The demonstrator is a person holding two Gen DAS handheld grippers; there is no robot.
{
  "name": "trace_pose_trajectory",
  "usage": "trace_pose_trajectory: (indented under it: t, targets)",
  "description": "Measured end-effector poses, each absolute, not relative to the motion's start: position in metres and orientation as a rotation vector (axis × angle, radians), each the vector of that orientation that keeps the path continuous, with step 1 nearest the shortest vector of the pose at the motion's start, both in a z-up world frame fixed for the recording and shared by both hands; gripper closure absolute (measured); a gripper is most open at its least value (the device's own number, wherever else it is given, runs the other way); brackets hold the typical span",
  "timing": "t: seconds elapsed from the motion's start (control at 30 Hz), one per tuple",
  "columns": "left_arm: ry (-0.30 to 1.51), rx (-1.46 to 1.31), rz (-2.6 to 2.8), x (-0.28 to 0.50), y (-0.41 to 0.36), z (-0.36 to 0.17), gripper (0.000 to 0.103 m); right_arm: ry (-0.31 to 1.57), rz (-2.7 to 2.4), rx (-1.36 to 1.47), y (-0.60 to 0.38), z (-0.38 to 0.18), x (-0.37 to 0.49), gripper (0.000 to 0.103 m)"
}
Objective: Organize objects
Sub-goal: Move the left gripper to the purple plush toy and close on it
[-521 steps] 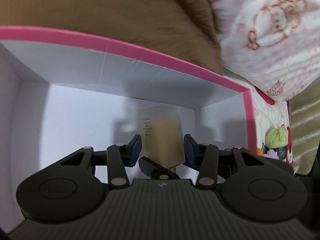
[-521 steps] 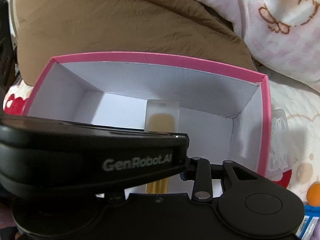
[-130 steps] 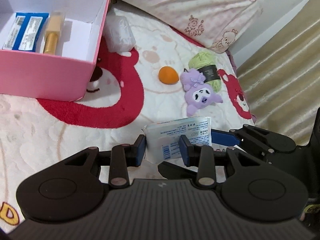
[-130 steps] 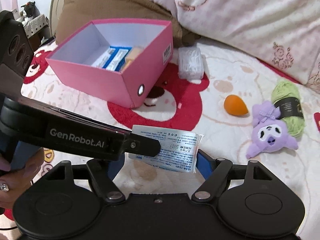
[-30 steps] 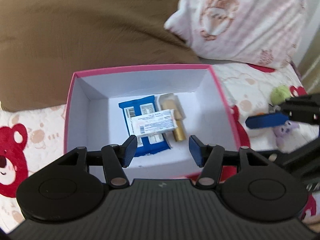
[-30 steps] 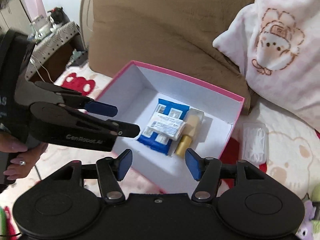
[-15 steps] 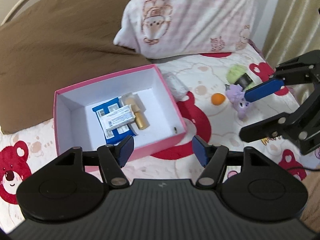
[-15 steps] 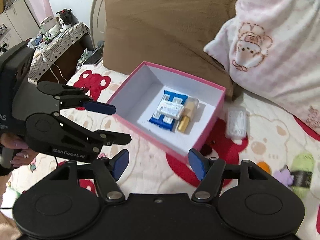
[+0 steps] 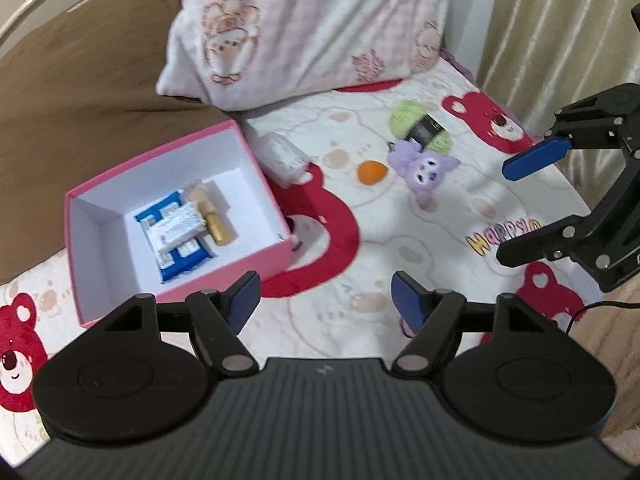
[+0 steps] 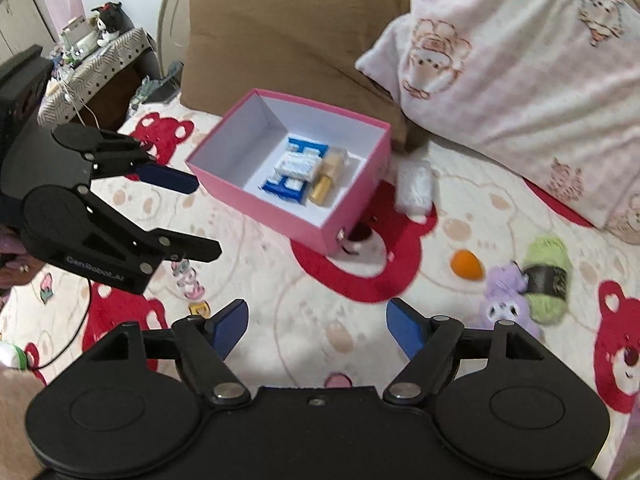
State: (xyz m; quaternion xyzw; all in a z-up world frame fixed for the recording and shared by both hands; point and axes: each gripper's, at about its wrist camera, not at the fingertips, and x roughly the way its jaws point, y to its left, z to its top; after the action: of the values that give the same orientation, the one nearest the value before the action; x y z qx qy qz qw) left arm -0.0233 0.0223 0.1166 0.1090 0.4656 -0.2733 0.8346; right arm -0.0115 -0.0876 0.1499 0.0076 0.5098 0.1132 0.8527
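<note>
Pink cardboard box [image 9: 180,276] on the bed now holds the white packet [image 9: 176,229], laid on the blue pack [image 9: 188,258] beside the gold tube [image 9: 216,222]. Both hand-held grippers have let go and pulled back above the bedspread: left hand-held gripper [image 9: 325,302] and right hand-held gripper [image 10: 316,326] are empty, jaws opening. Orange ball [image 10: 466,265], purple plush [image 10: 506,298], green yarn [image 10: 546,280] and clear pouch [image 10: 416,190] still await boxing.

Open bedspread [image 9: 320,300]: bare between the pink box [image 9: 276,256] and the toys, passable at 12 o'clock from the left tool [image 9: 324,300].
Box mouth: open from above; floor partly filled by blue packet [image 9: 176,264], white packet [image 9: 176,228], gold tube [image 9: 218,226].
2 o'clock: orange ball [image 9: 371,171], purple plush [image 9: 428,168], green yarn [image 9: 422,126] clustered.
Far side: brown cushion [image 10: 288,32] and pink pillow [image 10: 520,80] block.
Both tools: opening, nothing between the jaws; right tool [image 10: 316,320].
</note>
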Motion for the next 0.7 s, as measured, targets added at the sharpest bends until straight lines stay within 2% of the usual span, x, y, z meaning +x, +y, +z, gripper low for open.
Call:
trace_pose_trajectory:
  t: [0.7]
  targets:
    - [1.090, 0.225, -0.667, -0.012, -0.066, 0.071, 0.031, 1.079, 0.162, 0.044, -0.170, 0.091, -0.054, 0.022]
